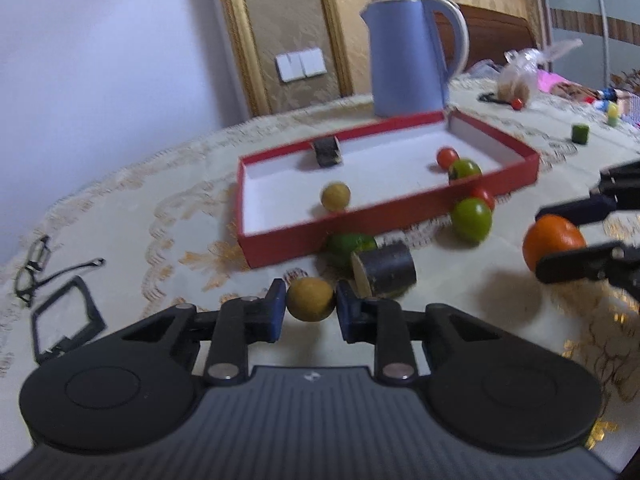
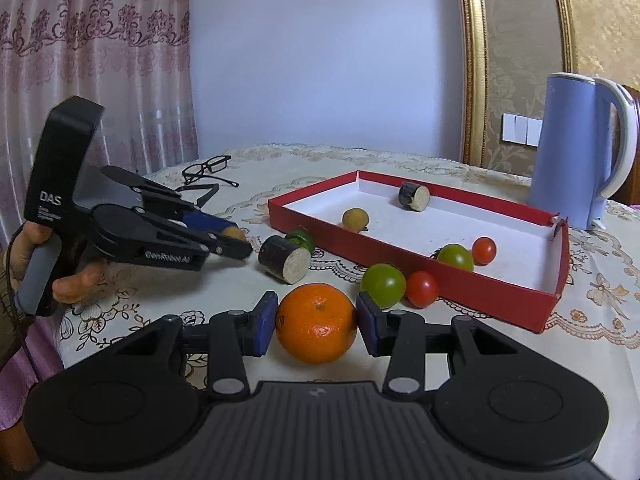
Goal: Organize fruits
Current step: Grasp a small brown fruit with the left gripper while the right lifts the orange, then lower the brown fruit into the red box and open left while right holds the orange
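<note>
Lacy cloth covered the desk (image 2: 592,320), and the red box (image 2: 460,276) already had five pieces in it. Left gripper (image 1: 311,306) had its jaws clamped on a small yellow fruit (image 1: 310,299), right gripper (image 2: 316,320) held the orange (image 2: 316,323). Few tomatoes (image 2: 383,285) were left outside.

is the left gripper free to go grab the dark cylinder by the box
Probably not yet: the left gripper is shut on a yellow-brown fruit. The dark cylinder lies close ahead, unobstructed.
</note>
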